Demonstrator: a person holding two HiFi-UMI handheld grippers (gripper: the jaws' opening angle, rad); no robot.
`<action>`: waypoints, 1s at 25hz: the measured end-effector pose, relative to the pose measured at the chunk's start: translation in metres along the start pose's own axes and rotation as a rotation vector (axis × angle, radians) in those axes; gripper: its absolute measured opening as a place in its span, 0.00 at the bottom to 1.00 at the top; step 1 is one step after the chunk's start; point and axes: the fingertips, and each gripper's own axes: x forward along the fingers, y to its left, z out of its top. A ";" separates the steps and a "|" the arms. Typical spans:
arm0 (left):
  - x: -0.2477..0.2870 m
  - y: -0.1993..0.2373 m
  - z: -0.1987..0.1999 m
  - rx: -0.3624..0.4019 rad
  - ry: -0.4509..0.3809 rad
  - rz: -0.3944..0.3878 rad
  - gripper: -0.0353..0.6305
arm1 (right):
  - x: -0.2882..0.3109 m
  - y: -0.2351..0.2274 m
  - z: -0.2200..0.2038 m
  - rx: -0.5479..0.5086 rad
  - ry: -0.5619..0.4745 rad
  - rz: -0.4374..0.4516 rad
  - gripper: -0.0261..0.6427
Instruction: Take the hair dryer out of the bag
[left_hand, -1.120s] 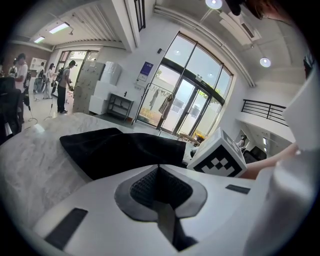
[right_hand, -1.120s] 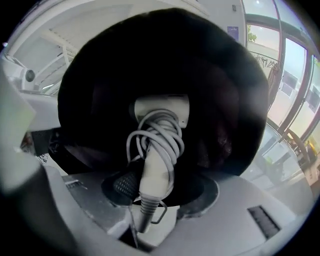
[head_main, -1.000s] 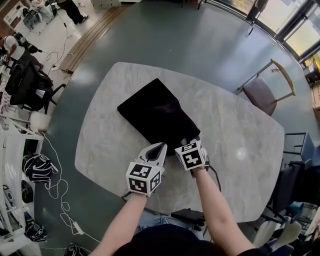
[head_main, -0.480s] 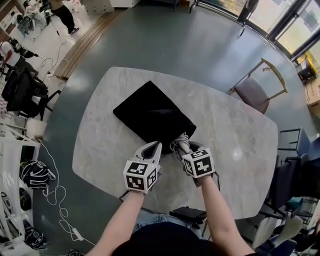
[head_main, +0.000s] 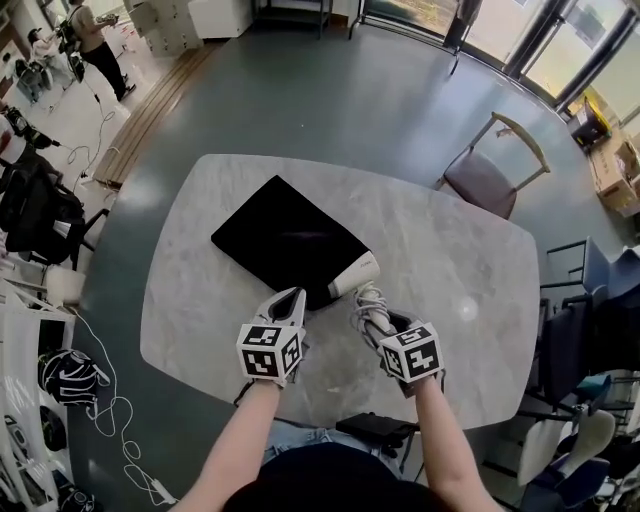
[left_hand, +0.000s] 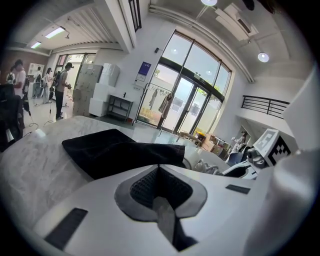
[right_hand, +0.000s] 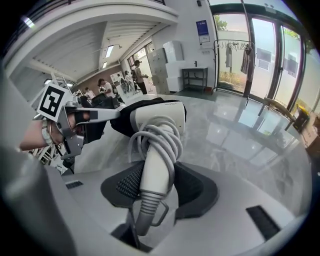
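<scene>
Now: my R gripper (right_hand: 160, 172) clamps hair dryer (right_hand: 156, 120) handle, cord wrapped round it; dryer head at bag (head_main: 280, 235) mouth. My L gripper (left_hand: 159, 172): jaws closed, tips at bag edge.

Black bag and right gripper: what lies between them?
The white hair dryer: its barrel at the mouth of the black bag, its cord-wrapped handle clamped in the right gripper. The head view shows it.

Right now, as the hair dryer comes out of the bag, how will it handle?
Hair dryer: rigid plastic, likely top-heavy, since the right gripper clamps only its handle; it may pivot. The coiled cord looks loose and could snag the limp bag.
</scene>
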 end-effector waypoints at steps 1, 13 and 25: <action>0.000 0.001 -0.001 0.002 0.003 -0.001 0.08 | -0.003 -0.001 -0.003 0.008 -0.004 -0.007 0.33; 0.002 -0.009 -0.016 0.077 0.092 -0.036 0.08 | -0.062 -0.023 -0.009 0.120 -0.142 -0.111 0.34; -0.009 -0.031 0.031 0.248 0.040 -0.126 0.29 | -0.118 -0.029 0.055 0.187 -0.403 -0.203 0.34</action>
